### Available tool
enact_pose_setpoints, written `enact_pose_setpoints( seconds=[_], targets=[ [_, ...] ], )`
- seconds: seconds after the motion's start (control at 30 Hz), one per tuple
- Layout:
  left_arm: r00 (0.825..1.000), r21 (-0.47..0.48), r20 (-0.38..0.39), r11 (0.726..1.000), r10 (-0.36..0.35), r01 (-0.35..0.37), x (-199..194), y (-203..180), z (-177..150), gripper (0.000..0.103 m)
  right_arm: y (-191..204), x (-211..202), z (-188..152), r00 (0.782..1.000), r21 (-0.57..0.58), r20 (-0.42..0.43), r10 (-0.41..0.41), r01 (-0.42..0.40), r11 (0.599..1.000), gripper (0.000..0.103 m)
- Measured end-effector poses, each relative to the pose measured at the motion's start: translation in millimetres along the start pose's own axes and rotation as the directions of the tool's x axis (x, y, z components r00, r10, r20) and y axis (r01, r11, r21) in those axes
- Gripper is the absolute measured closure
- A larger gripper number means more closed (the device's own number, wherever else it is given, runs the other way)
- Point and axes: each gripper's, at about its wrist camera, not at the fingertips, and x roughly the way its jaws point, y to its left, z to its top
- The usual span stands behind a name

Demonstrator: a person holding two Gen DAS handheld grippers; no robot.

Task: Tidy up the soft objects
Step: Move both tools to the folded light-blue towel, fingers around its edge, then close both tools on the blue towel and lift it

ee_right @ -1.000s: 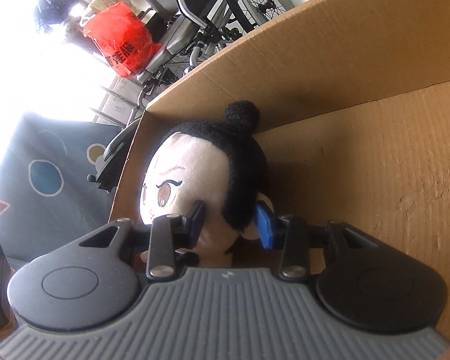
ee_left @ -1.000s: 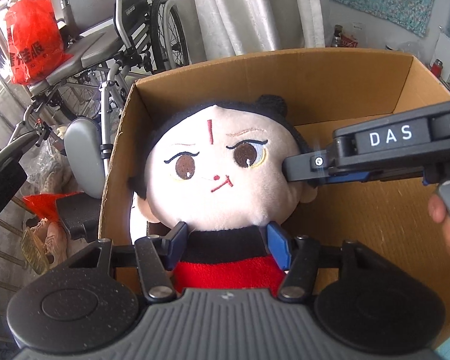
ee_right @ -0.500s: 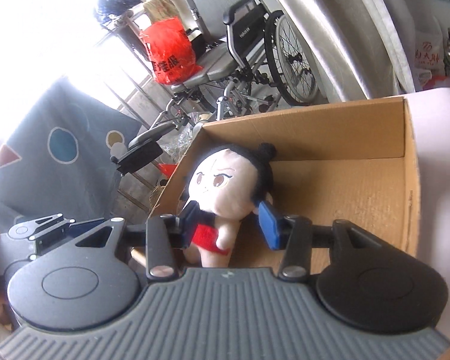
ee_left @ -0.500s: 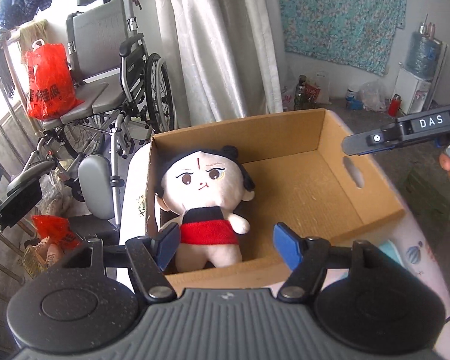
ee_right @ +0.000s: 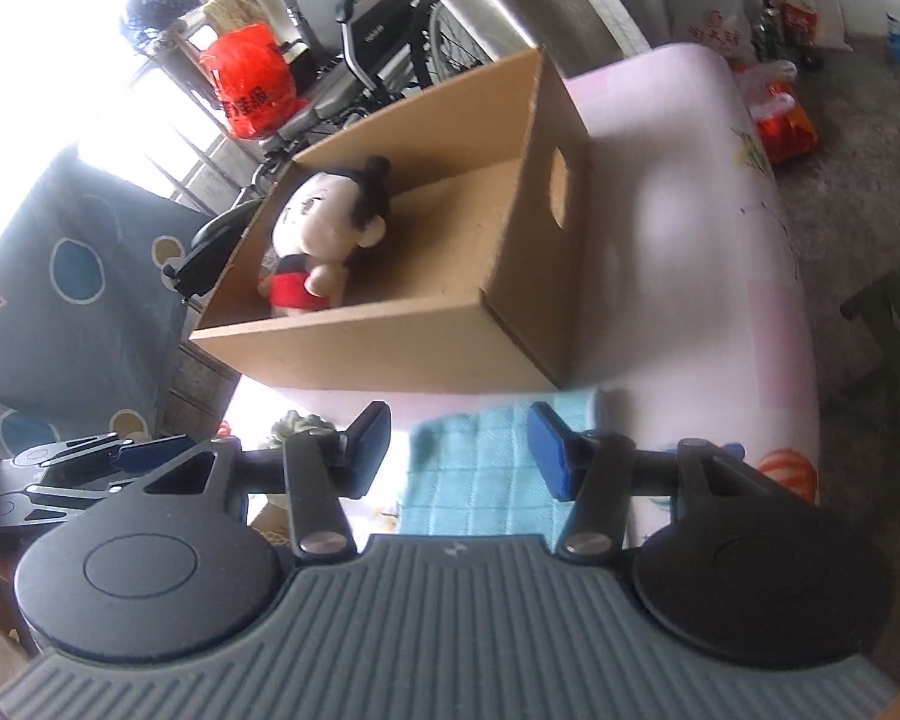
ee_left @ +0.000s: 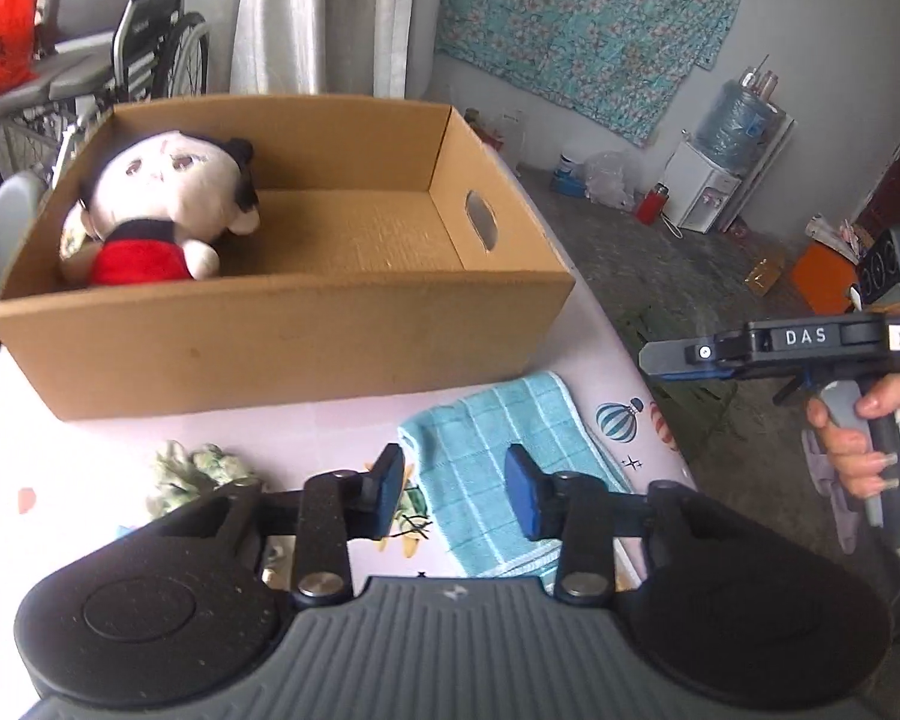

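A: The plush doll lies inside the cardboard box, at its left end, against the wall.

B: And the grippers?

A: The left gripper has nothing between its jaws, and they are closing above the blue towel. The right gripper is opening, also empty.

A plush doll with a pale round face, black hair and a red top lies on its back in the left end of an open cardboard box, its head towards the far wall. A folded light blue checked towel lies flat on the pink tabletop just in front of the box. A small crumpled green-and-white cloth sits left of the towel.
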Motion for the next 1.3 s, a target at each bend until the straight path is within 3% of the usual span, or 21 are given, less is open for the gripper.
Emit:
enact_pose_setpoints(
  seconds=[0.13, 0.27, 0.4, 0.67, 0.93, 1.07, 1.13, 1.3],
  targets=[
    [0.997, -0.104, -0.069, 0.994, -0.039, 0.031, 63, 5, -10, 0.087, -30, 32, -20, 1.000, 0.092, -0.007, 0.013, -0.013, 0.996, 0.052],
    [0.995, -0.178, -0.087, 0.983, -0.050, 0.034, 106, 17, -14, 0.089, -46, 58, -25, 1.000, 0.141, -0.002, 0.014, -0.014, 0.990, 0.052],
    [0.994, -0.270, -0.067, 0.960, -0.091, 0.070, 124, 30, -18, 0.089, -49, 84, -19, 0.999, 0.134, -0.031, 0.009, -0.005, 0.991, 0.056],
    [0.990, -0.355, -0.062, 0.930, -0.130, 0.099, 148, 49, -15, 0.087, -59, 114, -8, 0.999, 0.130, -0.038, 0.020, -0.015, 0.991, 0.055],
    [0.989, -0.384, -0.034, 0.915, -0.143, 0.119, 166, 56, -15, 0.085, -73, 123, -4, 0.995, 0.183, -0.030, 0.094, -0.088, 0.979, 0.055],
    [0.992, -0.348, -0.032, 0.932, -0.121, 0.103, 169, 52, -8, 0.083, -73, 126, -1, 0.995, 0.193, -0.033, 0.098, -0.090, 0.977, 0.053],
    [0.994, -0.348, -0.032, 0.934, -0.100, 0.083, 168, 50, -6, 0.062, -71, 127, -1, 0.996, 0.201, -0.032, 0.088, -0.080, 0.976, 0.052],
    [1.000, -0.265, -0.017, 0.964, -0.017, 0.012, 164, 43, -1, 0.057, -69, 125, -4, 0.997, 0.171, -0.035, 0.064, -0.057, 0.984, 0.052]
  ],
)
